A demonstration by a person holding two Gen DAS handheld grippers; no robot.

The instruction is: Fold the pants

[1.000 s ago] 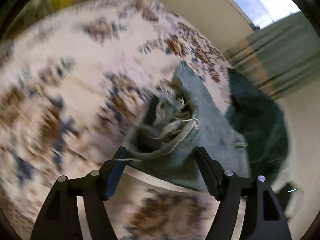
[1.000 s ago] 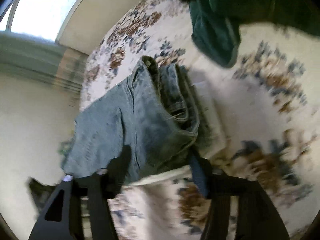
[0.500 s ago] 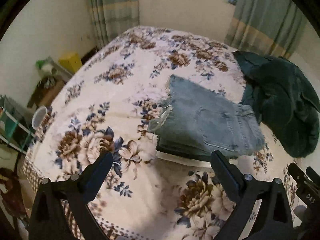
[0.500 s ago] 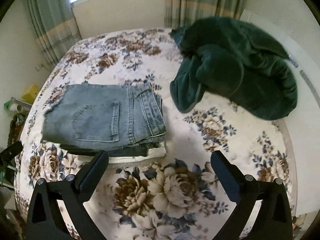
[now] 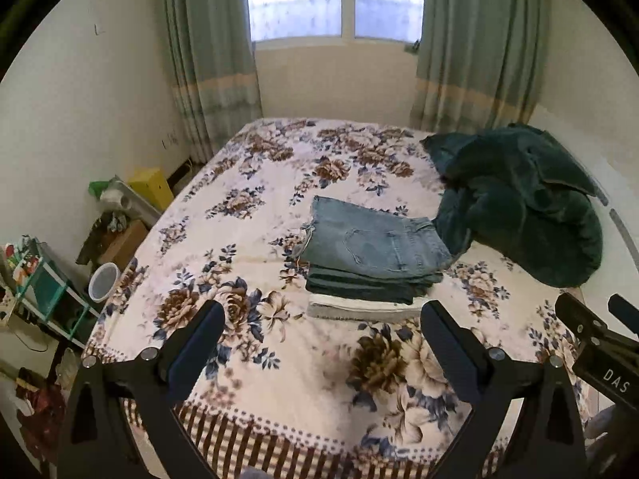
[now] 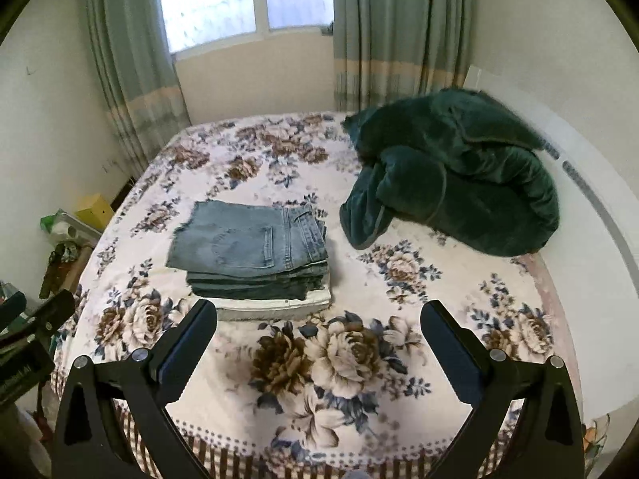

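Folded light-blue jeans (image 5: 373, 239) lie on top of a stack of folded pants (image 5: 359, 285) in the middle of the flowered bed (image 5: 247, 239); a white garment (image 5: 351, 309) is at the bottom. The same jeans (image 6: 247, 241) show in the right wrist view. My left gripper (image 5: 323, 341) is open and empty, held back above the bed's near edge. My right gripper (image 6: 319, 341) is open and empty too, also well short of the stack. The right gripper's body (image 5: 595, 343) shows at the right edge of the left wrist view.
A dark green blanket (image 5: 519, 199) is bunched at the bed's right, touching the stack's corner. Left of the bed stand a yellow box (image 5: 153, 187), a cardboard box (image 5: 120, 239), a white bucket (image 5: 103, 281) and a shelf (image 5: 36, 279). Window and curtains are behind.
Both grippers have let go of the jeans, opened wide and pulled back toward the bed's near edge. The jeans now rest folded on the stack.
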